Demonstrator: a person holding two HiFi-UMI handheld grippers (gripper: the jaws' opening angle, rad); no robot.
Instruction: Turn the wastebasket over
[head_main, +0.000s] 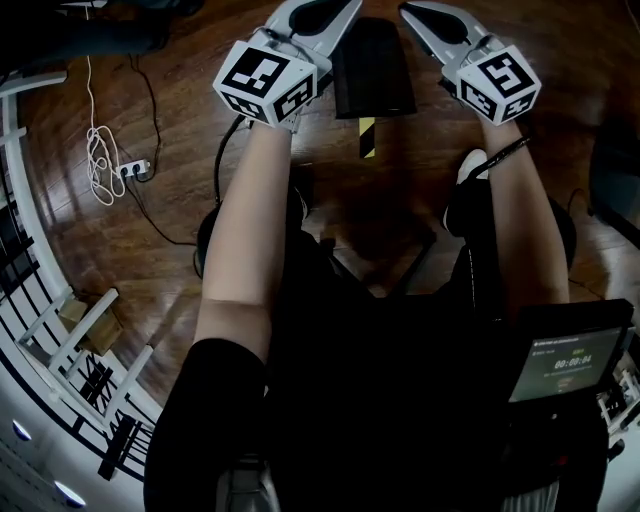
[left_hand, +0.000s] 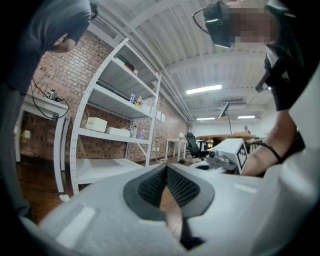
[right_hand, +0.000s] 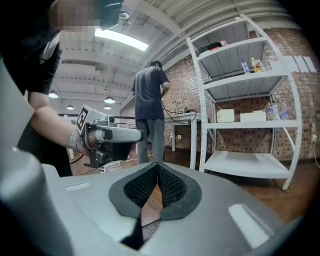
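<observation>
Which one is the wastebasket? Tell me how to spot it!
Look at the brown wooden floor at the top of the head view, between the left gripper and the right gripper. The wastebasket is the black boxy thing there, just above a little yellow-and-black striped strip, and far bigger than it.

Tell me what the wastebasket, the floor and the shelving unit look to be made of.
The wastebasket is black and matte, likely plastic; too dark to be sure. The floor is glossy dark brown wood or wood-look laminate, with grain and plank seams showing. The shelving unit looks like white-painted metal, judging by thin perforated uprights and thin shelves.
</observation>
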